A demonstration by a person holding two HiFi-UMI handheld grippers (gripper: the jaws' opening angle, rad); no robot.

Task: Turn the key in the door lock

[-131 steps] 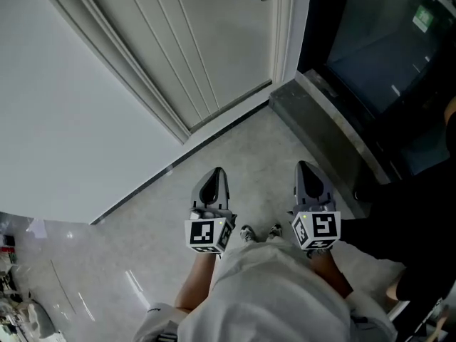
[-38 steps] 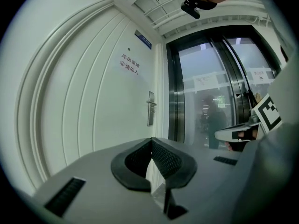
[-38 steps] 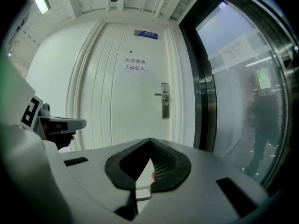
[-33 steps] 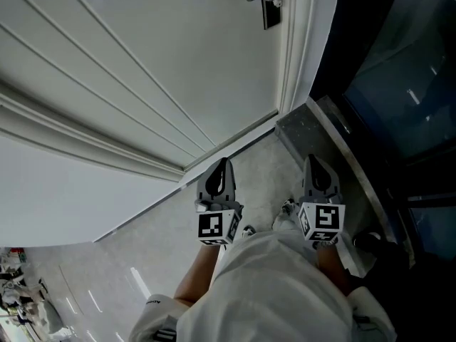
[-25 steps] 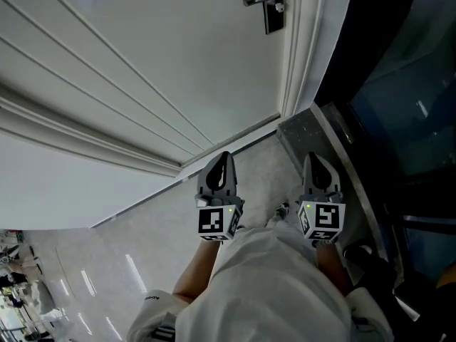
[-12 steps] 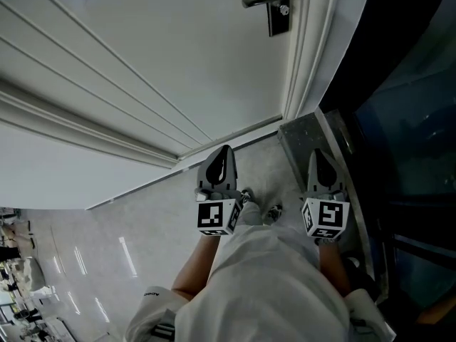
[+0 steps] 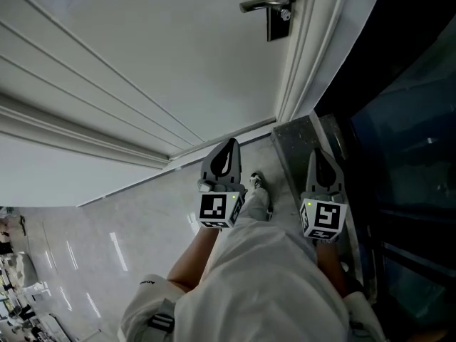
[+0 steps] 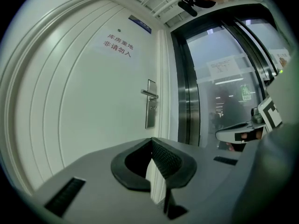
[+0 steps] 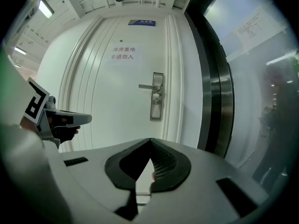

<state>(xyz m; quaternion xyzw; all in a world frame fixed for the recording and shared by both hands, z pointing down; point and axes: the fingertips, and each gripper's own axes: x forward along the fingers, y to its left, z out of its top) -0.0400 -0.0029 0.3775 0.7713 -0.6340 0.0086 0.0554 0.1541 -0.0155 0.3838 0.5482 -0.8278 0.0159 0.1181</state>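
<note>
The white door [image 7: 164, 55] carries a steel lock plate [image 7: 281, 9] with a lever handle [image 7: 260, 6] and a small key [image 7: 286, 15] just under the lever. Both grippers are held level at waist height, well short of the door. My left gripper [image 7: 228, 145] is shut and empty; in the left gripper view its jaws [image 8: 152, 143] point at the door left of the lock plate [image 8: 150, 104]. Shut with nothing in it, my right gripper [image 7: 315, 154] faces the lock plate [image 9: 157, 96] and key [image 9: 158, 97] almost head on.
A dark glass panel [image 7: 406, 84] in a metal frame stands right of the door. A grey stone ledge [image 7: 296, 135] runs along its foot. The person's shoe [image 7: 258, 185] is on the glossy floor [image 7: 121, 241]. The door bears a printed notice [image 9: 124, 53].
The person has walked closer to the door: handle and lock plate sit lower and larger in the head view. Both grippers came forward with the body and stayed shut.
</note>
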